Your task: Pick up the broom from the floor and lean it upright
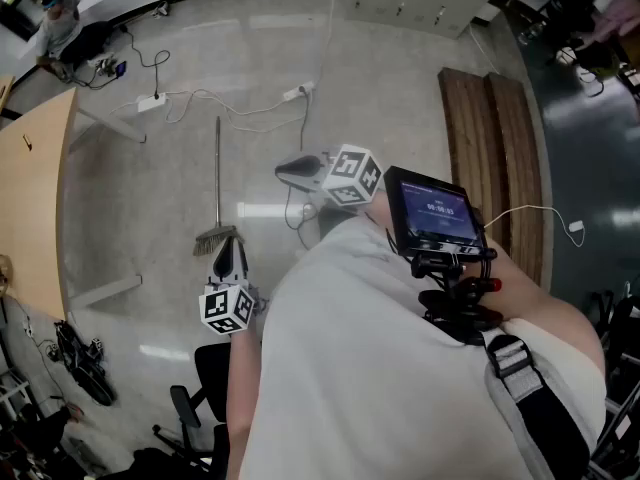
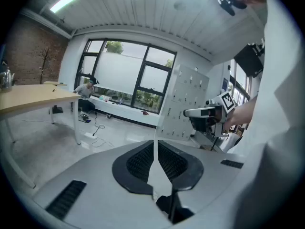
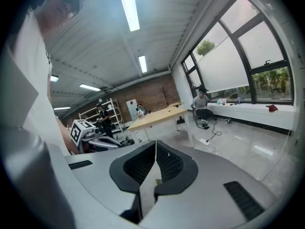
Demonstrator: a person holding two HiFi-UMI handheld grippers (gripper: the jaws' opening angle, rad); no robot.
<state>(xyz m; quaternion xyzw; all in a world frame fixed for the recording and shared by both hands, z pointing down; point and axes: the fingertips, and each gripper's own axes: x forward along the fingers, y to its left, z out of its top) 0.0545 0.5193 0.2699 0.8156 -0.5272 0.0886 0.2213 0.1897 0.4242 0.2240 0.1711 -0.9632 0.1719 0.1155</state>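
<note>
A broom (image 1: 217,183) lies flat on the grey floor, its thin handle running away from me and its bristle head (image 1: 214,239) nearest me. My left gripper (image 1: 227,251) hovers beside the bristle head, held above the floor, its marker cube (image 1: 228,308) behind it. Its jaws meet at the tips (image 2: 155,141) with nothing between them. My right gripper (image 1: 283,172) is held further right and away from the broom, also shut and empty (image 3: 155,142). Neither gripper view shows the broom. Each gripper appears in the other's view, the right gripper (image 2: 204,113) and the left gripper (image 3: 93,133).
A wooden table (image 1: 35,198) stands at the left. A power strip (image 1: 151,102) and loose cables (image 1: 250,108) lie beyond the broom's handle. Wooden boards (image 1: 495,148) lie at the right. Office chairs (image 1: 195,408) crowd the lower left. A person (image 2: 86,88) sits by the windows.
</note>
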